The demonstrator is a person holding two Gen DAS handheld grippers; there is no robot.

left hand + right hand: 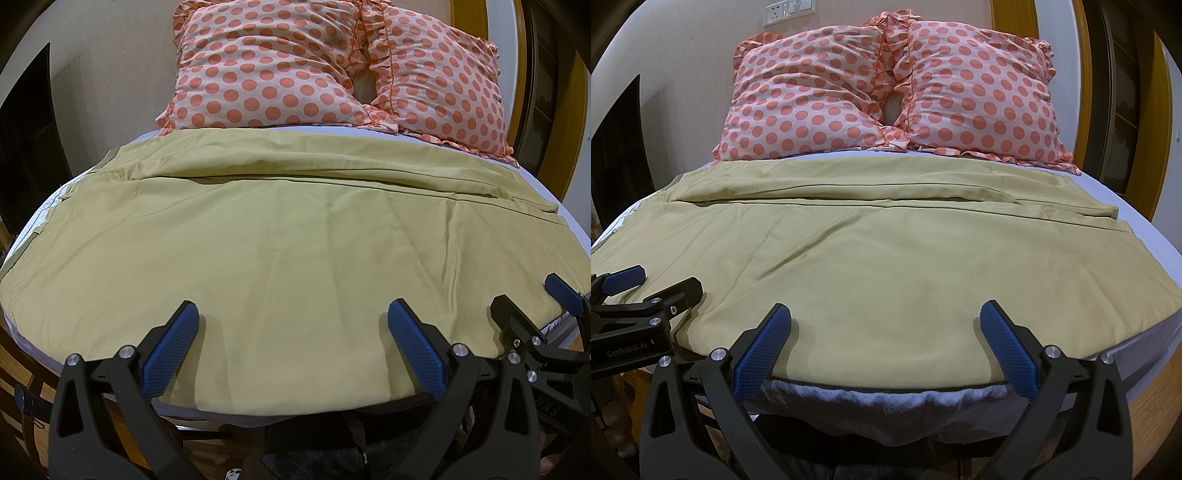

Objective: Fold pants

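Khaki pants lie flat across the bed, waistband at the left, leg hems at the right; they also fill the right wrist view. One leg lies toward the pillows, the other toward me. My left gripper is open and empty, hovering over the near edge of the near leg. My right gripper is open and empty over the same edge, further right. The right gripper shows at the left wrist view's right edge; the left gripper shows at the right wrist view's left edge.
Two pink pillows with orange dots stand against the wall behind the pants. The white bed sheet shows around the pants. A wooden door frame is at the right, a dark panel at the left.
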